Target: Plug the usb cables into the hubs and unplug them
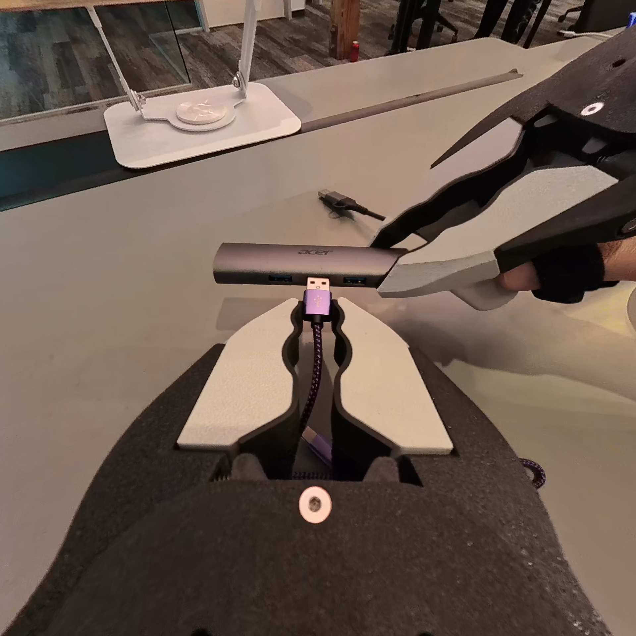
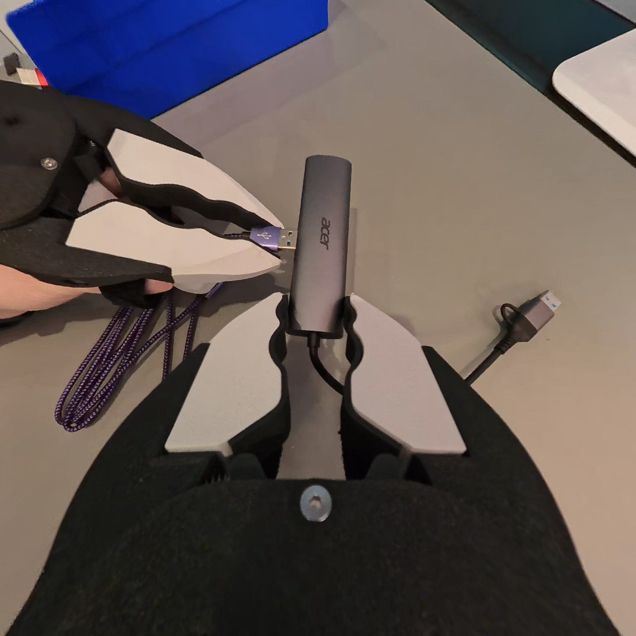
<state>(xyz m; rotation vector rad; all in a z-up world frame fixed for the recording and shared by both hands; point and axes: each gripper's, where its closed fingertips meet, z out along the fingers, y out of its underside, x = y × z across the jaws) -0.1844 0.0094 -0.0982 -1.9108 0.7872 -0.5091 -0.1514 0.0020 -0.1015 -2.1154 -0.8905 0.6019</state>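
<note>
My left gripper (image 1: 316,303) is shut on the purple USB plug (image 1: 317,298) of a braided purple cable (image 1: 314,371). The plug's metal tip sits just in front of the middle port on the side of the grey hub (image 1: 303,263), not clearly inserted. My right gripper (image 2: 315,303) is shut on the cable end of the grey hub (image 2: 321,241) and holds it a little above the table. In the right wrist view the purple plug (image 2: 270,237) touches the hub's left side, held by the left gripper (image 2: 275,241). The right gripper (image 1: 389,266) also shows in the left wrist view.
The hub's own grey USB plug (image 2: 531,318) and black lead lie on the grey table (image 2: 447,172) to the right; the same plug shows in the left wrist view (image 1: 332,198). Purple cable loops (image 2: 113,371) lie left. A blue bin (image 2: 165,44) and a white stand base (image 1: 203,127) stand farther off. Tip to tip, the grippers are about 4 cm apart.
</note>
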